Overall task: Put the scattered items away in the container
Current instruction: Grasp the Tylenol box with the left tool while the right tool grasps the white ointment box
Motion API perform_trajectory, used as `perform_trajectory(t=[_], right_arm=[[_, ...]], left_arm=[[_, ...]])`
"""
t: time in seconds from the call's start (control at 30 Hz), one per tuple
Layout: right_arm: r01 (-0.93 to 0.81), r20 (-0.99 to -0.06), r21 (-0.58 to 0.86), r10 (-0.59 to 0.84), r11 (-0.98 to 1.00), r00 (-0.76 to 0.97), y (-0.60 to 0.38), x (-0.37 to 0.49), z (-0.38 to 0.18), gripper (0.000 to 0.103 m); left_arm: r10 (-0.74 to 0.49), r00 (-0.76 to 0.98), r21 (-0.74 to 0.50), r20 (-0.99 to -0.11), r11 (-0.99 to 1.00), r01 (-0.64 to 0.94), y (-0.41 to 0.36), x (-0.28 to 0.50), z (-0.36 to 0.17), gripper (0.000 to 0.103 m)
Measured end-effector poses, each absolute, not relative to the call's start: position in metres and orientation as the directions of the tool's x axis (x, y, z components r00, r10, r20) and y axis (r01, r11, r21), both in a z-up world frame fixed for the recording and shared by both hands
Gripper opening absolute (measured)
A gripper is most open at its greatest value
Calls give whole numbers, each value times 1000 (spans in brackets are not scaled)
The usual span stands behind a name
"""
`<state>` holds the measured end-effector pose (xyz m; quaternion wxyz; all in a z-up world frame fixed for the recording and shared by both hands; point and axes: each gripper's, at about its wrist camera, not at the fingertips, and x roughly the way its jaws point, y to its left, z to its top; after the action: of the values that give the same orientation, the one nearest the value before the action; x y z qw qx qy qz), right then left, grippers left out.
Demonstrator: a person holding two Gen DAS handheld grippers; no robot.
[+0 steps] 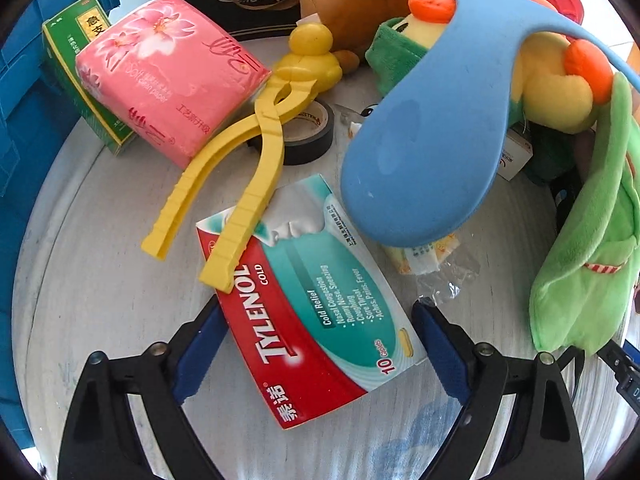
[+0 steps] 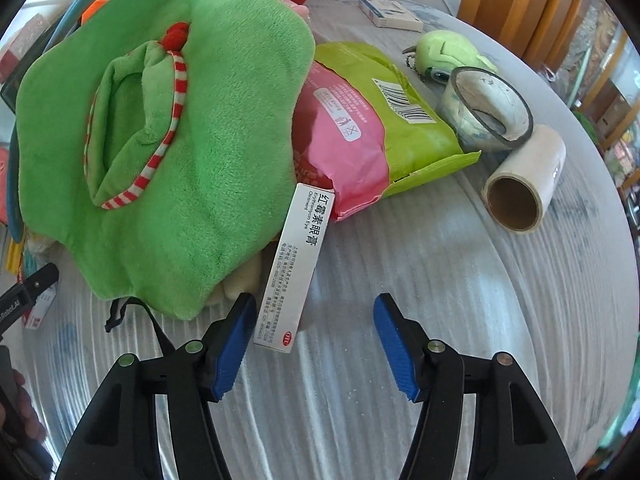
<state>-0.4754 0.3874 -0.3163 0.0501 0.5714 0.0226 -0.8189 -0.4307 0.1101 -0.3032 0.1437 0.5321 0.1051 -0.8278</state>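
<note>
Clutter covers the table (image 1: 100,280). Left gripper (image 1: 316,344) is spread wide around the Tylenol box (image 1: 316,304) at lower centre (blue container (image 1: 24,120) at left edge); right gripper (image 2: 316,340) gapes beside the ointment box (image 2: 296,264), mid-frame.

Medicine box (image 1: 316,312): flat on the table (image 1: 100,280), between the left hand-held gripper (image 1: 316,344) fingers.
Tongs (image 1: 256,152): beyond it, one handle tip resting on the box.
Tissue pack (image 1: 168,76): behind the tongs, leaning on a carton (image 1: 76,80).
Ointment box (image 2: 294,268): just ahead of the right hand-held gripper (image 2: 316,344), its far end under the snack bag (image 2: 384,120).

Left gripper (image 1: 316,340) and right gripper (image 2: 316,340) both gape wide, low over the table.
</note>
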Motion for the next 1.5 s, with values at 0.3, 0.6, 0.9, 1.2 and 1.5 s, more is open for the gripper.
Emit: perform_trajectory(t=[0.3, 0.6, 0.9, 1.2, 1.5], right_arm=[[114, -935, 26, -65, -993, -349, 393, -465, -318, 31], [208, -940, 76, -140, -975, -311, 390, -420, -319, 20], [243, -932, 102, -178, -965, -315, 396, -390, -316, 72], [131, -927, 109, -149, -985, -343, 434, -402, -312, 63], [101, -931, 107, -135, -989, -340, 456, -441, -319, 59]], left_arm=[[-97, -403, -26, -910, -957, 289, 128, -405, -296, 83], [-54, -407, -63, -912, -962, 267, 135, -354, -284, 78], [-47, -360, -66, -932, -953, 295, 135, -324, -280, 79], [-52, -334, -64, -941, -942, 328, 139, -328, -286, 84], [-58, -295, -32, -954, -956, 292, 150, -330, -305, 73]])
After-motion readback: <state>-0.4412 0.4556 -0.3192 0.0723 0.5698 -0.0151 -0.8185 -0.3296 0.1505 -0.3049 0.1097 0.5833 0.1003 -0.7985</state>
